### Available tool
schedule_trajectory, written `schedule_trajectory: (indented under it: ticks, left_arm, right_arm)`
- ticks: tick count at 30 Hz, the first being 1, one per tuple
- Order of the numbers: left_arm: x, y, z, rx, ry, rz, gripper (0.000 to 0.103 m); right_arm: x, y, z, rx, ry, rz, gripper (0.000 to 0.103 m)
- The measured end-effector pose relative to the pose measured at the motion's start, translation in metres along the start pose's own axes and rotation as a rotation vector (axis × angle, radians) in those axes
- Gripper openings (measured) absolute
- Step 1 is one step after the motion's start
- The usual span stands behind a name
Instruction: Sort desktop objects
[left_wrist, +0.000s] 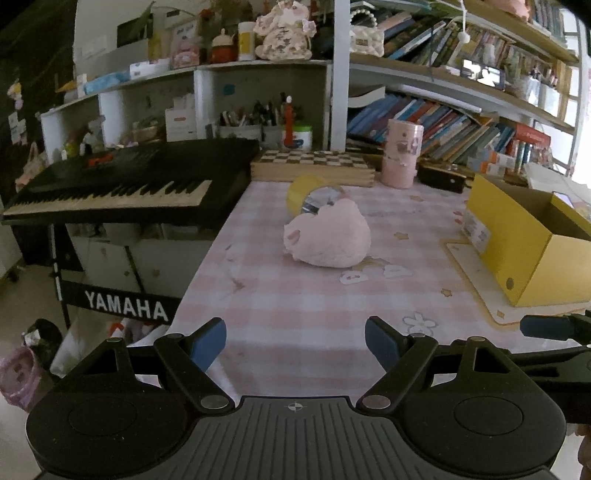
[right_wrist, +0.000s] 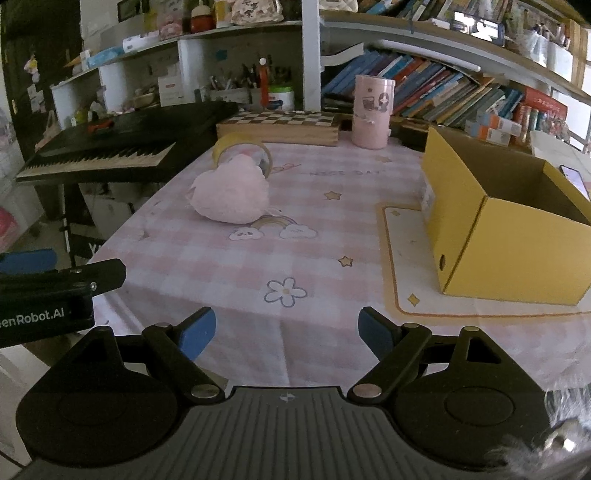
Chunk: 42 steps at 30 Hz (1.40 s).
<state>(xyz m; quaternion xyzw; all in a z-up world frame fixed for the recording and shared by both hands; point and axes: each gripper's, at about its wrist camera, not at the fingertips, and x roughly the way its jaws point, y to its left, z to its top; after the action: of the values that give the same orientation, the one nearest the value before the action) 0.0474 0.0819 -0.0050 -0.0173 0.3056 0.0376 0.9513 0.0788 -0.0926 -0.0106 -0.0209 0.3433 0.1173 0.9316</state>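
Left gripper (left_wrist: 295, 341) at bottom centre of left wrist view, jaws spread wide, nothing btwn the blue pads (left_wrist: 208, 343). Right gripper (right_wrist: 286, 332) at bottom centre of right wrist view, likewise wide apart and holding nothing. Both low over near edge of the pink checked tablecloth (left_wrist: 295, 302), side by side; each shows at the margin of the other's frame.

Pink plush toy (left_wrist: 327, 236) lying mid-frame in left view, centre-left in right view (right_wrist: 231, 194), on the cloth, well apart from both grippers. Just behind it, touching or nearly so, a yellow jar (left_wrist: 308, 190) on its side w/ clear end toward the plush; contents can't be made out.

Yellow cardboard box (right_wrist: 509, 221) at right of frame, top open, sitting on a cream mat (right_wrist: 406, 266); inside mostly hidden. Pink cylindrical canister (right_wrist: 372, 110) upright at upper centre, beside a checkerboard box (right_wrist: 277, 127) at the table's far edge.

Black Yamaha keyboard (left_wrist: 122, 181) at left, off the table's side. Shelves of books (left_wrist: 443, 125) across upper right.
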Motion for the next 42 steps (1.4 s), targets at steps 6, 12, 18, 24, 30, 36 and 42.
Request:
schedule_trajectory:
  ticks: [6, 12, 18, 24, 30, 36, 42]
  left_arm:
    - [0.012, -0.001, 0.008, -0.023, 0.008, 0.034, 0.085]
    - [0.028, -0.003, 0.016, -0.048, 0.023, 0.056, 0.085]
    - [0.047, -0.006, 0.026, -0.084, 0.041, 0.089, 0.085]
    - [0.065, -0.015, 0.038, -0.098, 0.05, 0.11, 0.085]
    - [0.082, -0.027, 0.048, -0.085, 0.067, 0.107, 0.092]
    - [0.101, -0.04, 0.062, -0.058, 0.061, 0.096, 0.094]
    - [0.126, -0.056, 0.073, 0.011, 0.056, 0.094, 0.095]
  right_arm:
    - [0.017, -0.004, 0.013, -0.012, 0.008, 0.025, 0.084]
    - [0.037, -0.011, 0.03, -0.037, 0.024, 0.058, 0.084]
    - [0.058, -0.02, 0.048, -0.064, 0.029, 0.094, 0.085]
    - [0.075, -0.034, 0.067, -0.058, 0.02, 0.108, 0.085]
    - [0.087, -0.051, 0.081, -0.042, 0.007, 0.104, 0.085]
    - [0.097, -0.07, 0.095, 0.001, -0.008, 0.082, 0.085]
    - [0.102, -0.085, 0.108, 0.031, -0.049, 0.066, 0.085]
